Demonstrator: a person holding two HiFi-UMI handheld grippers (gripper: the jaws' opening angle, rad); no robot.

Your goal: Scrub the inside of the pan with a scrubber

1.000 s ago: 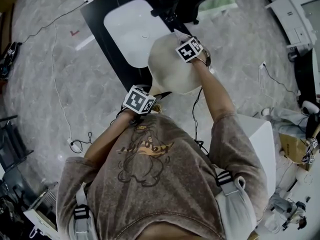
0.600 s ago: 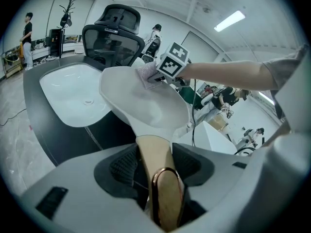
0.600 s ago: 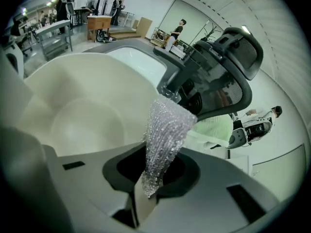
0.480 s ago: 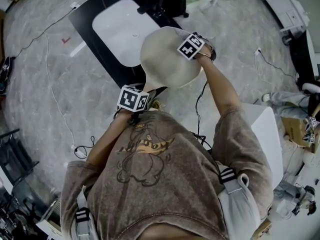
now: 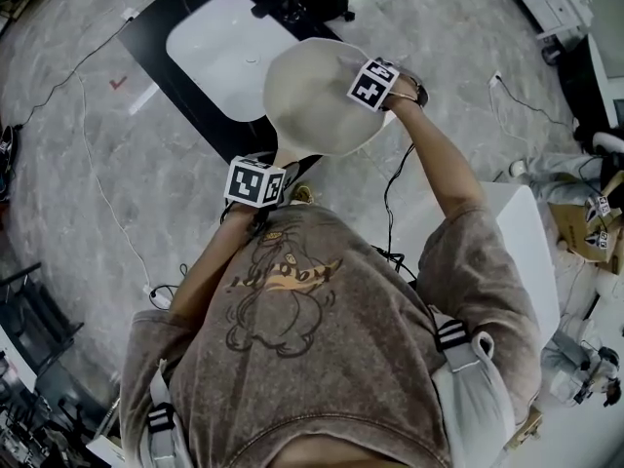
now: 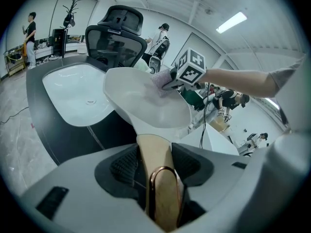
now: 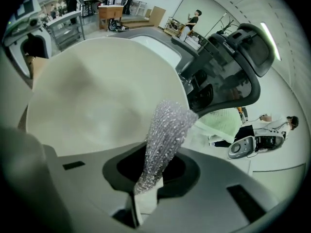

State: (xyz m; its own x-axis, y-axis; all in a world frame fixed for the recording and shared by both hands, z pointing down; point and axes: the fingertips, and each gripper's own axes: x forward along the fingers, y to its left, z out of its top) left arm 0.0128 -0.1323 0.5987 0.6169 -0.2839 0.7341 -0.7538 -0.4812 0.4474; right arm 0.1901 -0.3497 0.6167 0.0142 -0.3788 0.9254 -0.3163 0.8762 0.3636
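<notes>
Tan handle (image 6: 154, 152) clamped: left gripper view | scrubber (image 7: 167, 130) pinched: right gripper view

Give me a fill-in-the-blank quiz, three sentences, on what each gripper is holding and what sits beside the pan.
1. The left gripper is clamped on the cream round pan's tan ____.
2. The right gripper pinches a sparkly silver ____ at the pan's inside.
3. The white sink basin beside the pan is set in a ____ counter.

Missing words: handle; scrubber; black.
</notes>
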